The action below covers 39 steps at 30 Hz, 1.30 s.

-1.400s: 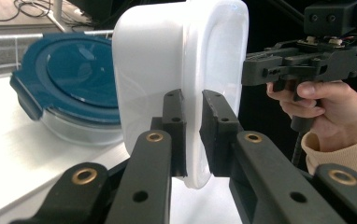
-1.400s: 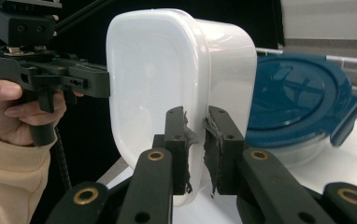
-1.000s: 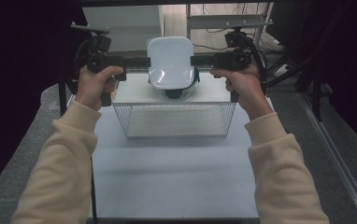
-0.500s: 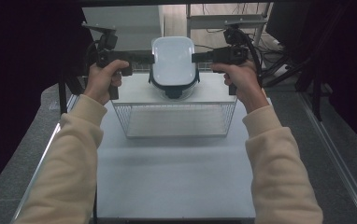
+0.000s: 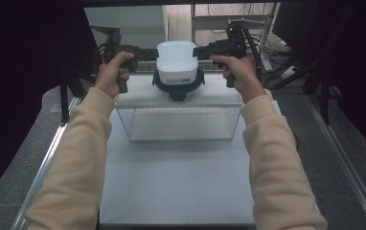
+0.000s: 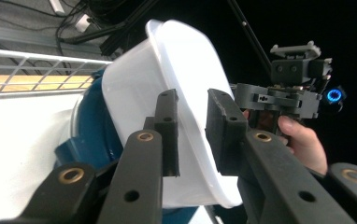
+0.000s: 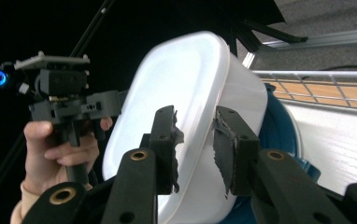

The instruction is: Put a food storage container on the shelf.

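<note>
We are working at the far side of the white table [image 5: 176,187], where a white container [image 5: 177,61] is sitting upside down in a dark blue bowl [image 5: 178,87], both above the far part of a wire basket [image 5: 178,123]. We cannot tell whether the bowl is resting on the basket's far rim or hanging free.

Our left gripper [image 5: 145,53] is coming in from the left, its tips at the container's left side. In the left gripper view, its jaws are standing a little apart with the container's white wall and rim [image 6: 190,93] showing in the gap between them; the jaws have just been opening, and the pads are not visibly pressing on the wall.

Our right gripper [image 5: 201,51] is meeting it from the right. In the right gripper view, its frayed pads [image 7: 223,140] are likewise standing apart with the container's wall [image 7: 186,88] between them; these jaws have also just been opening, and we are seeing no firm pinch.

The container is leaning, its flat bottom turned up and toward us, with the blue bowl peeking out beneath it.
</note>
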Motion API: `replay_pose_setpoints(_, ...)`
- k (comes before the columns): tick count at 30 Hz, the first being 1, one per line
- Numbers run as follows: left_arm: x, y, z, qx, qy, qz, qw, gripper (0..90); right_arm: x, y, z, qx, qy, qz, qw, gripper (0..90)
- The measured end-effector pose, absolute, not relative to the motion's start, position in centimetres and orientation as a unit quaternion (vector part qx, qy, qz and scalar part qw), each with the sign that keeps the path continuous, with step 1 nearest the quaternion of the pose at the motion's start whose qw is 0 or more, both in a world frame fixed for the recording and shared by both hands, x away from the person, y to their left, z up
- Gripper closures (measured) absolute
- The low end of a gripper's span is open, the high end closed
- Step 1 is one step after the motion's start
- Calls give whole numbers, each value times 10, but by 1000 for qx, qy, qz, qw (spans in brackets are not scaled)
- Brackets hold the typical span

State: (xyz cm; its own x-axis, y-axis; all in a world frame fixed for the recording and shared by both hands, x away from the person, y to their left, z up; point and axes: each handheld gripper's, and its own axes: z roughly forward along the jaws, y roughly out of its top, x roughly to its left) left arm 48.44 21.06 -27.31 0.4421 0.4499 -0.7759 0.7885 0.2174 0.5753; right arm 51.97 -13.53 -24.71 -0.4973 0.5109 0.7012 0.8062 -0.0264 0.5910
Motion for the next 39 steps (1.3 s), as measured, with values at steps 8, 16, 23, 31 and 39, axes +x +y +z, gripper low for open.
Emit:
replay_pose_setpoints(8,484,209,-276,603,505,-135,602,735,521,-136,-251,-487,-675,-538,135,675)
replay_pose_setpoints(16,442,206,-252,638,474,-20,607,391,487,-149,-239,-435,-696,-569,50,393)
replay_pose_setpoints(23,385,211,-263,669,440,40,598,301,436,-174,-245,-369,-732,-572,-21,335)
replay_pose_setpoints(31,326,212,-311,699,428,81,568,258,382,-194,-286,-321,-763,-558,-49,285)
replay_pose_setpoints(39,293,213,-398,716,451,77,527,256,339,-208,-363,-306,-778,-545,-65,212)
